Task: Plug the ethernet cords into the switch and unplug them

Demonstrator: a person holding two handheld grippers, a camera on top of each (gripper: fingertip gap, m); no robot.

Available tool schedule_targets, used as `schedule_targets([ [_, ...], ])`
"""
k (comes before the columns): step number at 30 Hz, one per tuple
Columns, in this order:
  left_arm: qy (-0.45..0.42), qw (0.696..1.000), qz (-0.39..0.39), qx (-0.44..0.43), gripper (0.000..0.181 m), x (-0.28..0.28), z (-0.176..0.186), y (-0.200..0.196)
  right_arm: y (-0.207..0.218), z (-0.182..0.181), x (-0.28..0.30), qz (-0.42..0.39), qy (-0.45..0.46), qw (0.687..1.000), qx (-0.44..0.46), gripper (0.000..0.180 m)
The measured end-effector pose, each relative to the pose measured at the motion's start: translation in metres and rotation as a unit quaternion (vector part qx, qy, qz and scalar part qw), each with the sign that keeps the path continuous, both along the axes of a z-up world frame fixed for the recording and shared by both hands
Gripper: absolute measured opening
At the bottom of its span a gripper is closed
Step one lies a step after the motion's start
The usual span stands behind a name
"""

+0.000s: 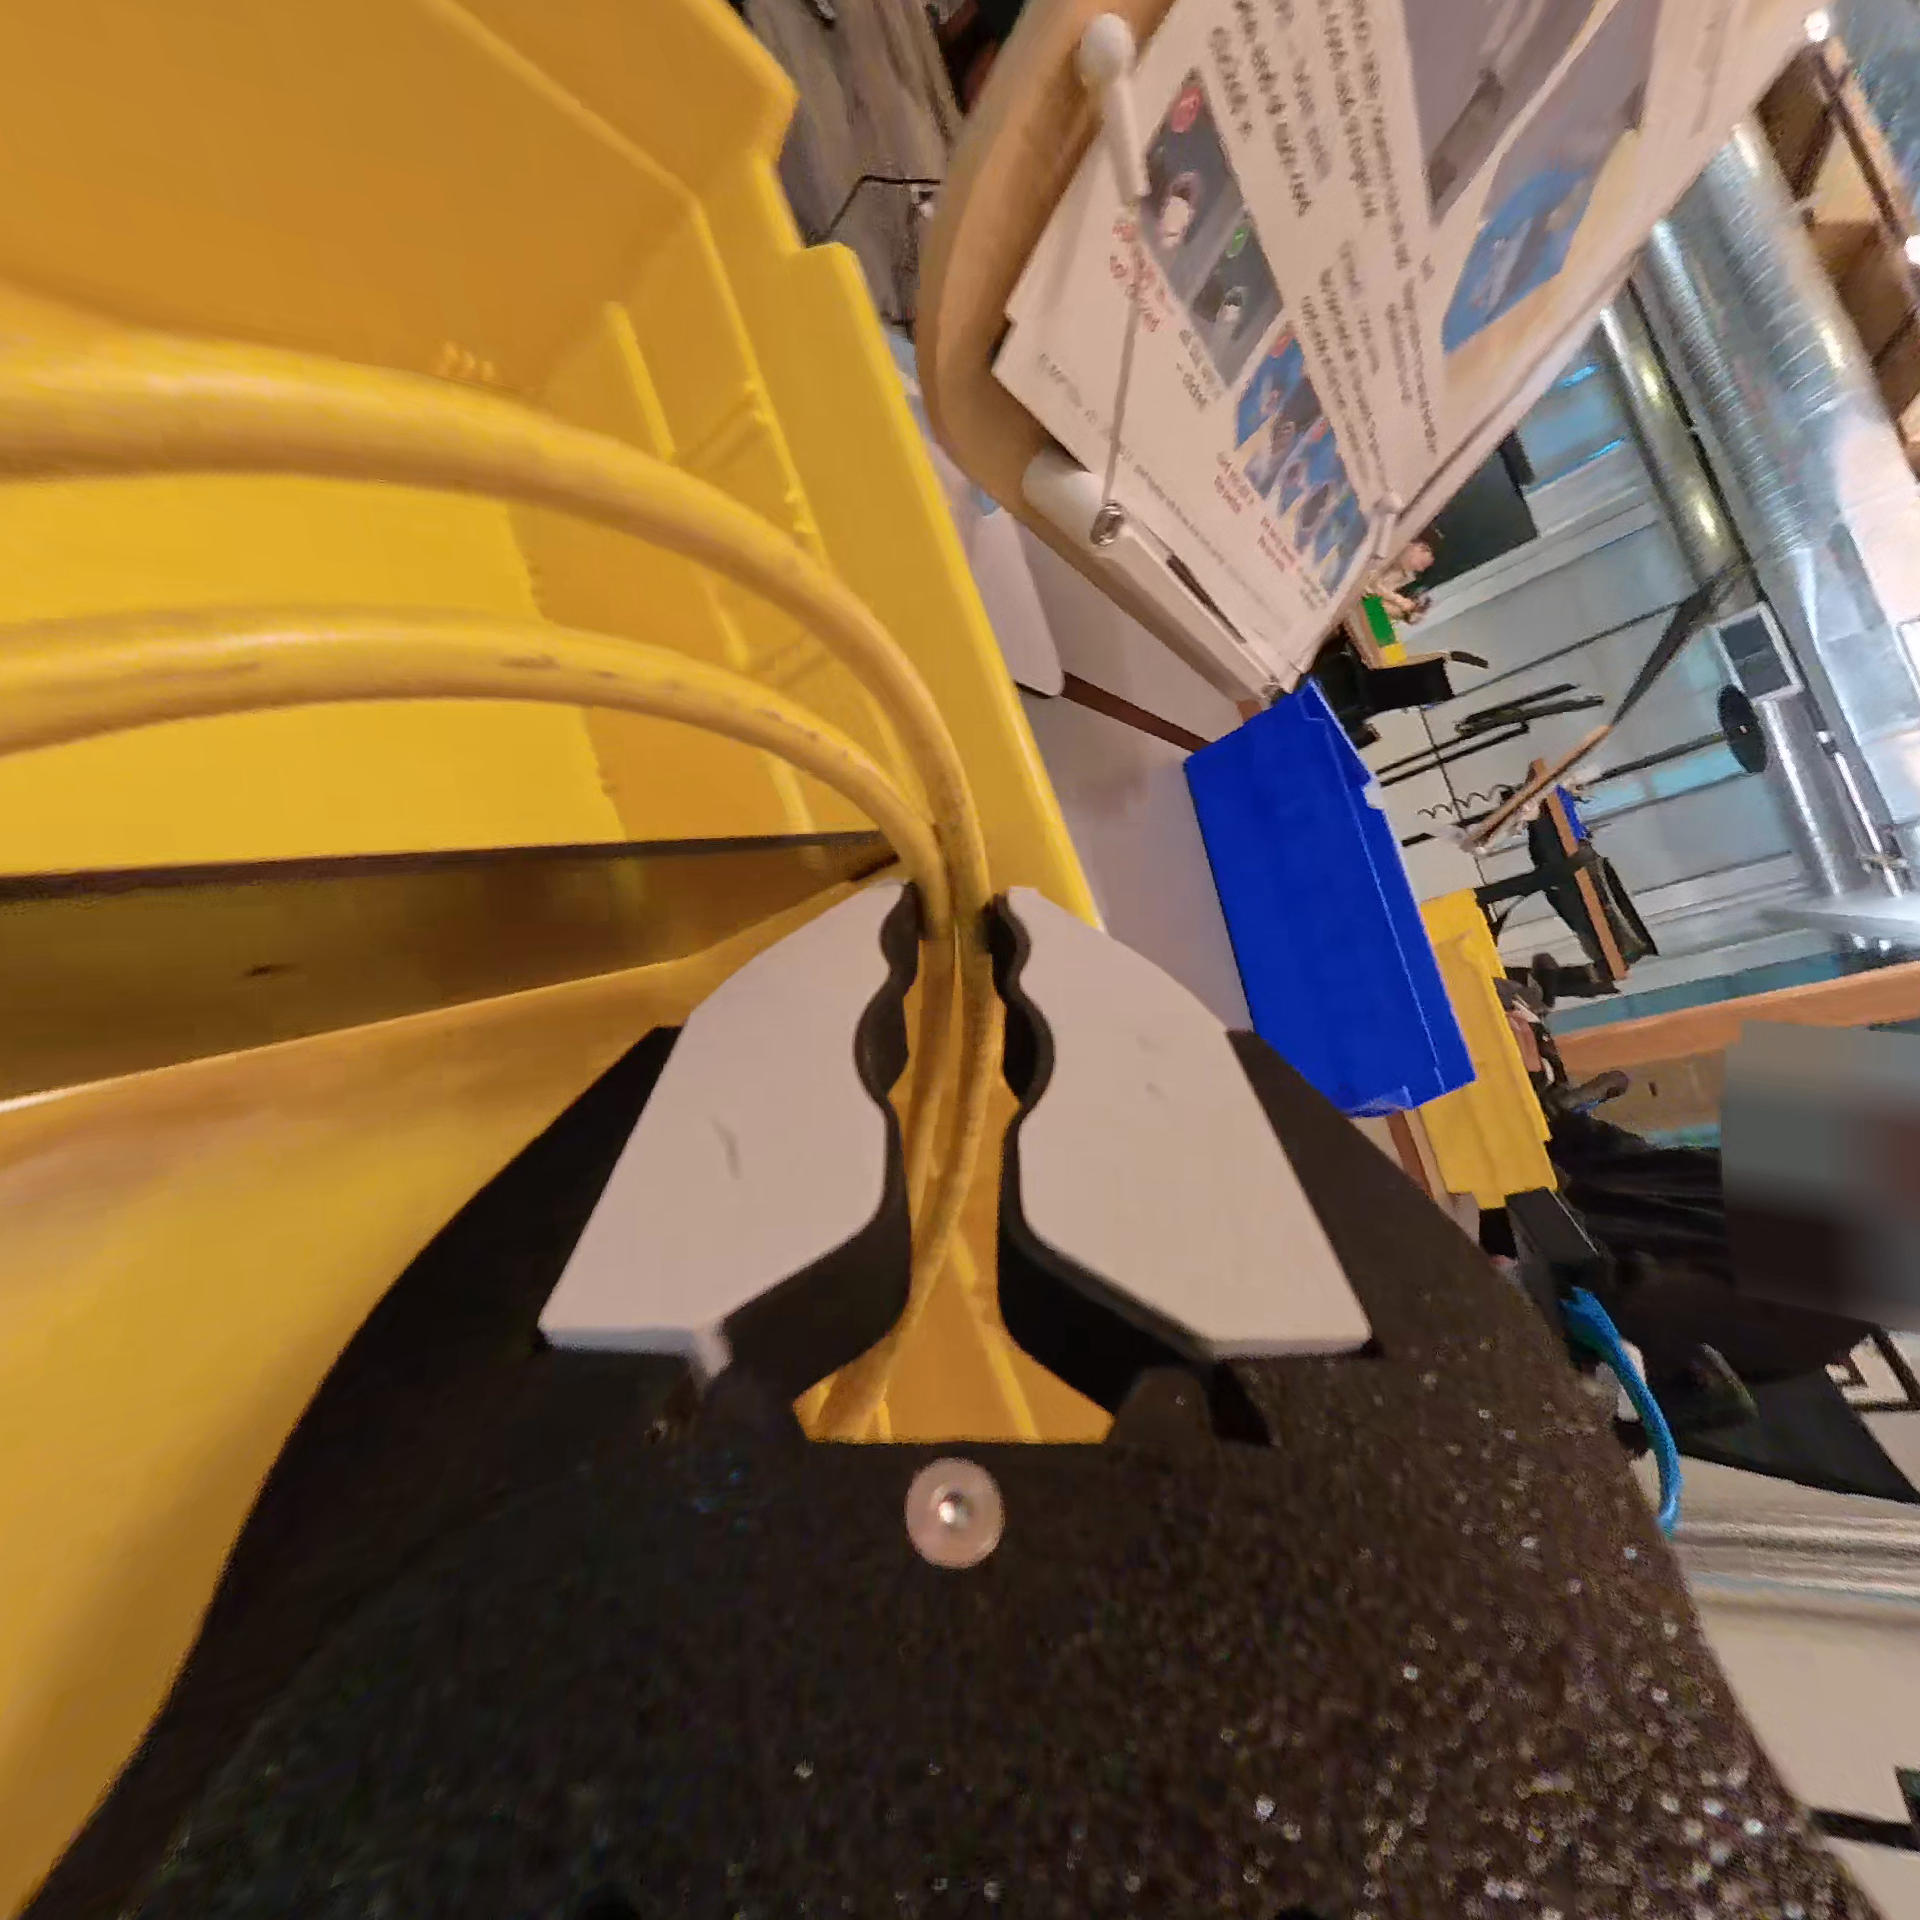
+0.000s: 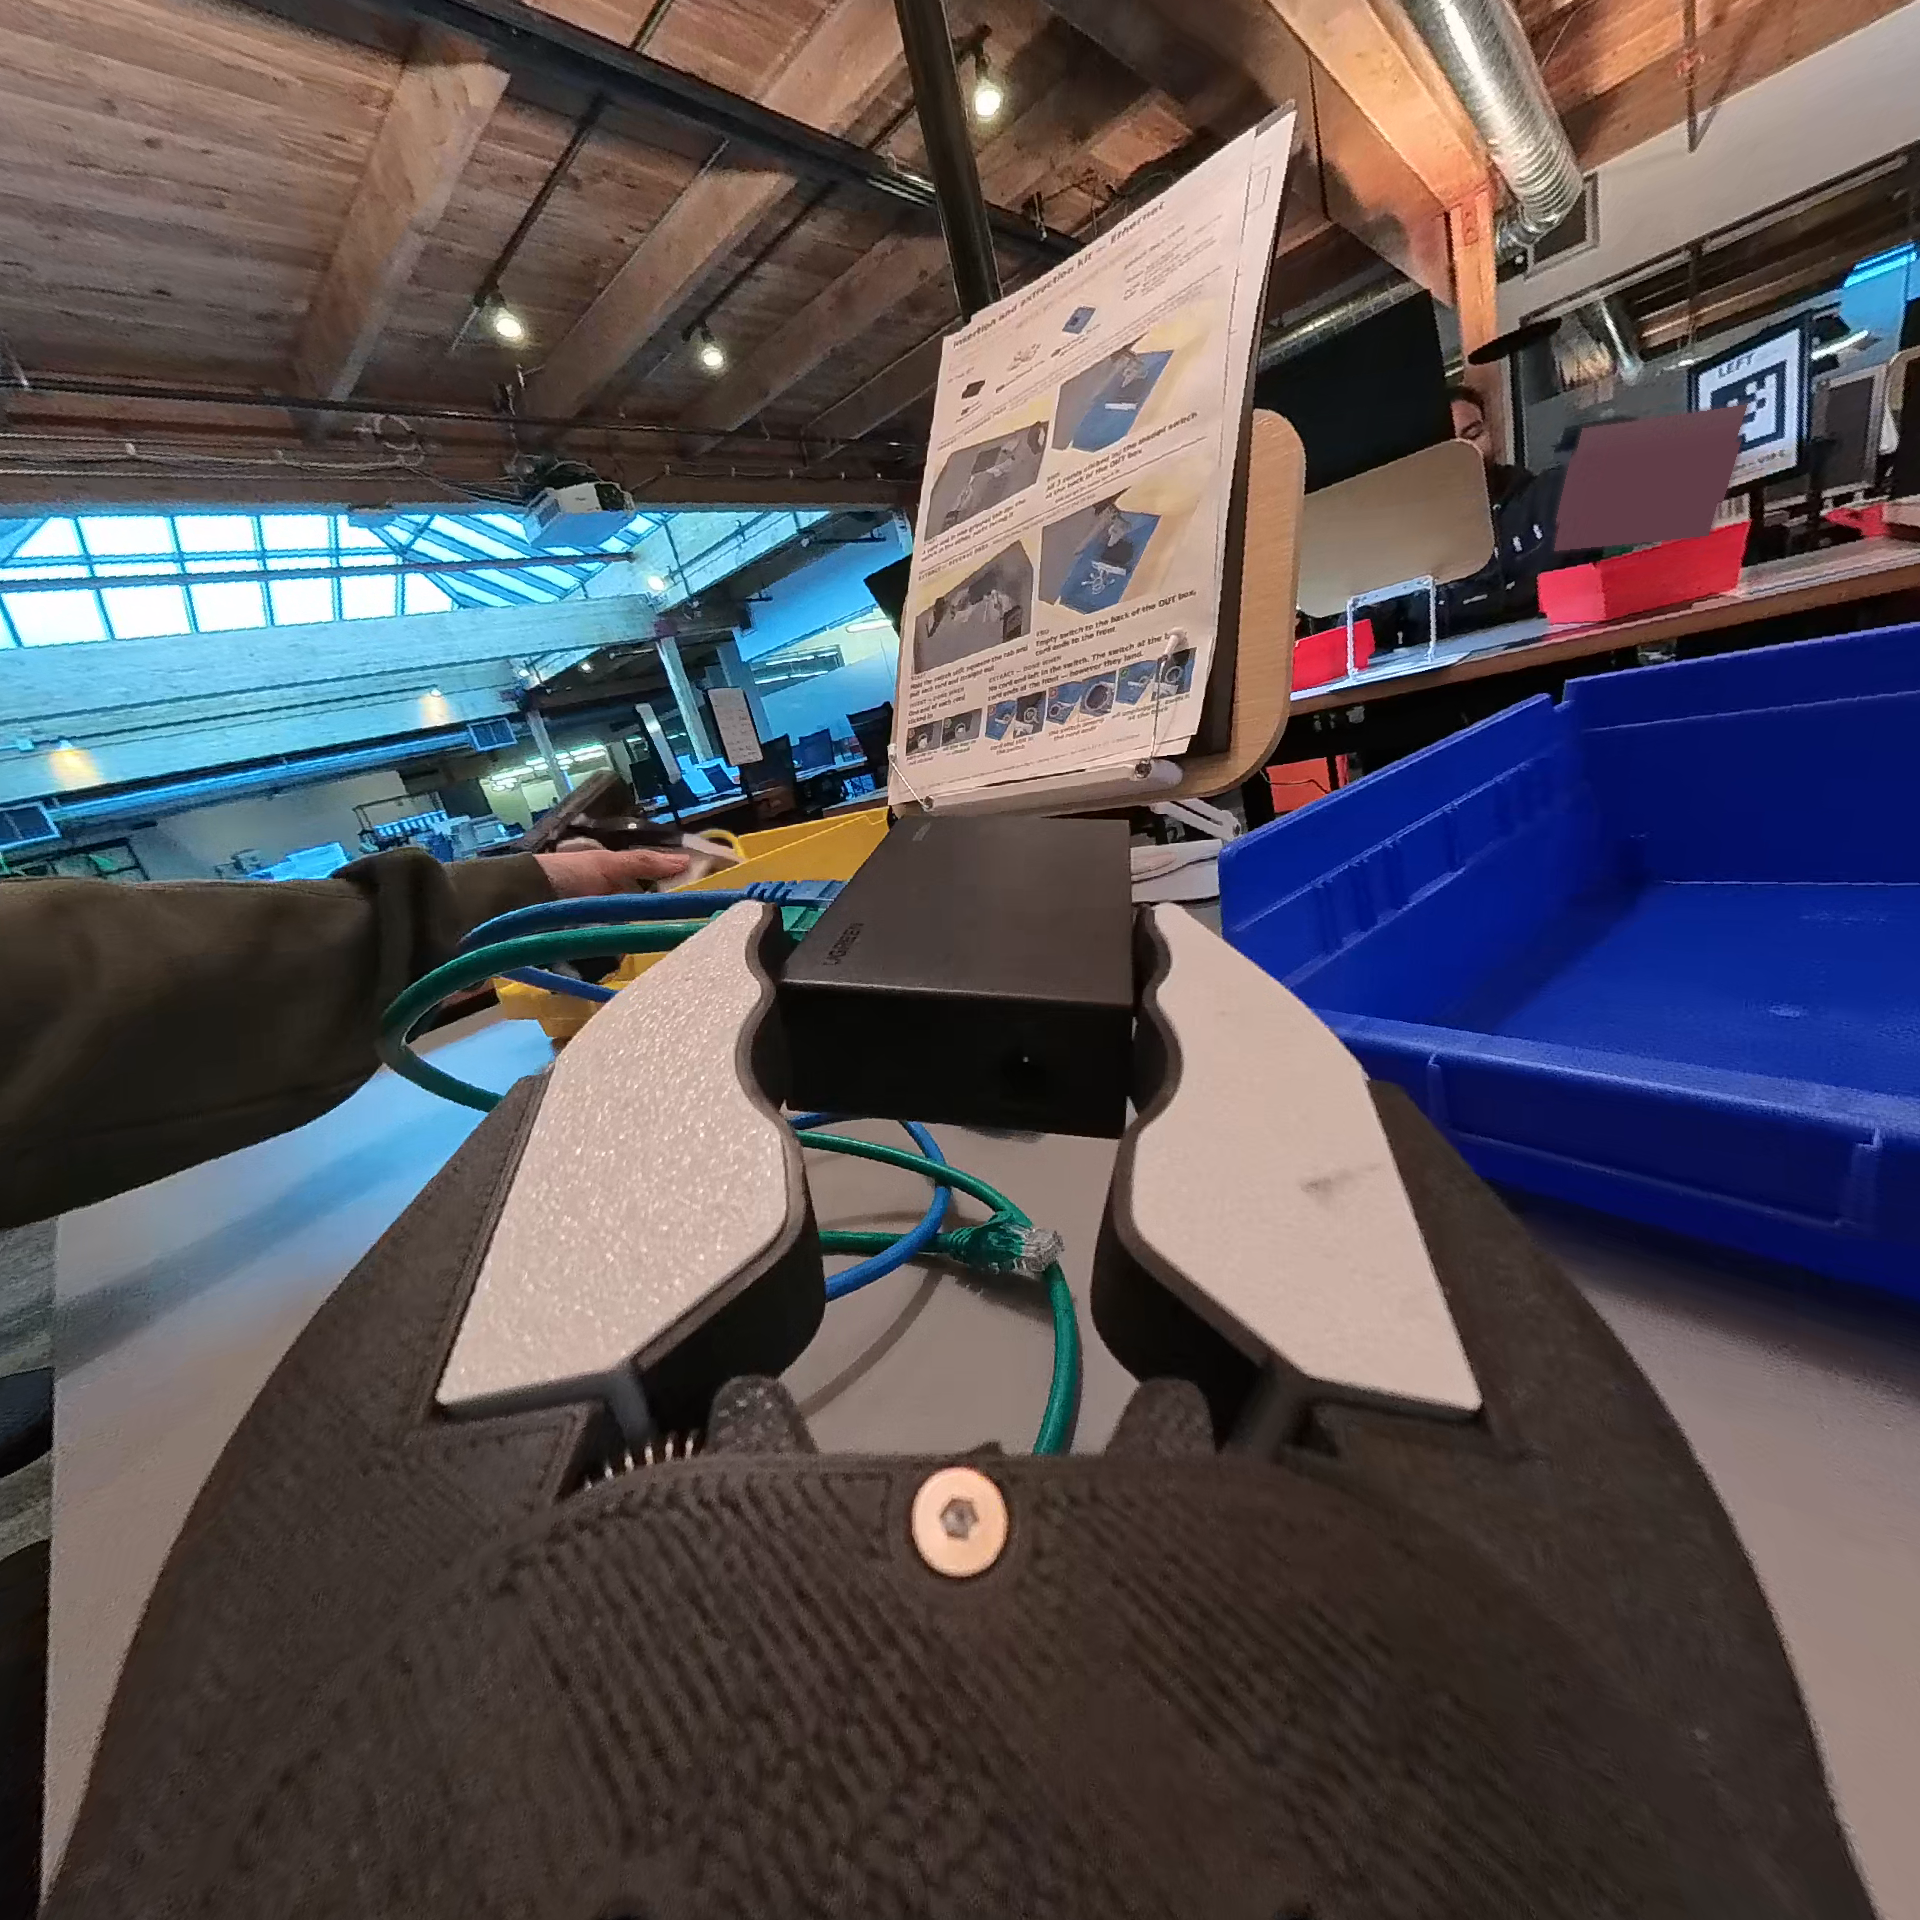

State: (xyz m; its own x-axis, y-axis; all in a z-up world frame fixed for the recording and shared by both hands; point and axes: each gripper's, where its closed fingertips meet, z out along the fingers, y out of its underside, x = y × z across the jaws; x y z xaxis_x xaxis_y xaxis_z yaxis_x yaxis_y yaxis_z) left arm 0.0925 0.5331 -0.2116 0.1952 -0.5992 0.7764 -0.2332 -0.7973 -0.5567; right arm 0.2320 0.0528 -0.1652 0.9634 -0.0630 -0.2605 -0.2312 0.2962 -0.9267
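Bright, even indoor lighting; strong wide-angle distortion in both views.
Daylight enters through the gridded glass skylight (image 2: pixel 208 571); small ceiling spotlights (image 2: pixel 985 99) glare. The yellow plastic bin (image 1: pixel 312 312) blurs at close range; backgrounds smear.

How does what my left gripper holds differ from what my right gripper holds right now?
The left gripper pinches thin, flexible yellow ethernet cords; the right gripper clamps a rigid black box-shaped switch. The left jaws are nearly closed; the right jaws stand wide. The cords curve into the yellow plastic bin; the switch is lifted off the table. Both grips look firm.
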Motion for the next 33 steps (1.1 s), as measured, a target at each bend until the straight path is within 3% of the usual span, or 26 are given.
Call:
schedule_targets([
  [4,-0.002,0.995,-0.026,0.096,0.011,-0.004,0.030,-0.013,-0.001,0.001,0.000,0.001,-0.001,1.000,0.005,0.064],
  [8,-0.066,0.980,-0.082,0.171,0.011,-0.009,0.099,-0.051,-0.001,0.001,-0.001,0.002,-0.004,1.000,0.004,0.064],
  [12,-0.191,0.939,-0.215,0.188,0.011,-0.020,0.172,-0.137,-0.003,0.002,-0.001,-0.006,-0.008,1.000,0.010,0.064],
  [15,-0.272,0.887,-0.324,0.187,0.012,-0.033,0.195,-0.211,-0.006,0.004,0.002,-0.010,-0.001,1.000,0.020,0.064],
  [19,-0.380,0.812,-0.413,0.160,0.011,-0.054,0.186,-0.284,-0.011,0.006,0.005,-0.011,0.009,0.999,0.039,0.064],
  [21,-0.416,0.792,-0.424,0.142,0.011,-0.062,0.167,-0.303,-0.012,0.006,0.004,-0.009,0.010,0.999,0.042,0.064],
  [24,-0.410,0.805,-0.415,0.109,0.011,-0.061,0.126,-0.314,-0.011,0.006,0.002,-0.006,0.003,0.999,0.039,0.064],
  [29,-0.374,0.810,-0.426,0.151,0.011,-0.083,0.066,-0.332,-0.008,0.006,-0.001,-0.003,-0.007,1.000,0.030,0.064],
  [33,-0.338,0.841,-0.405,0.123,0.012,-0.104,0.051,-0.329,-0.008,0.005,-0.001,-0.002,-0.005,1.000,0.030,0.064],
])
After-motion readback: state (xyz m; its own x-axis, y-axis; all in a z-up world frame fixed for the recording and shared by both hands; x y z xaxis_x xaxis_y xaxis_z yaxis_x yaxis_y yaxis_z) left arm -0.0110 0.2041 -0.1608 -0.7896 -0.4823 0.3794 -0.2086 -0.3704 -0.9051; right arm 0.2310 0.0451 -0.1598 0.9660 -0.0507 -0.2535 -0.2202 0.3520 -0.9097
